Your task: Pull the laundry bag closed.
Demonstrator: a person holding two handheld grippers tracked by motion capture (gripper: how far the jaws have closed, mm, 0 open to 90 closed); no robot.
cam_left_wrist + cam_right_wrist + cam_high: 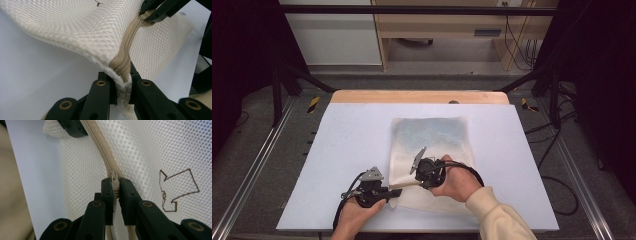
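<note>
Near the table's [362, 120] front edge, the mesh bag [432, 145] lies flat; the left gripper [123, 82] clamps its zipper-end corner, and the right gripper [115, 187] pinches the zipper pull [114, 178].

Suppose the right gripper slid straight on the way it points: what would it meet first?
The right gripper, shut on the zipper pull, points along the beige zipper of the mesh bag. It would probably meet the left gripper, clamped on the bag's corner at the zipper's end.

No readable text or numbers; just a brown stitched outline emblem [178, 188] on the mesh bag [150, 150]
</note>
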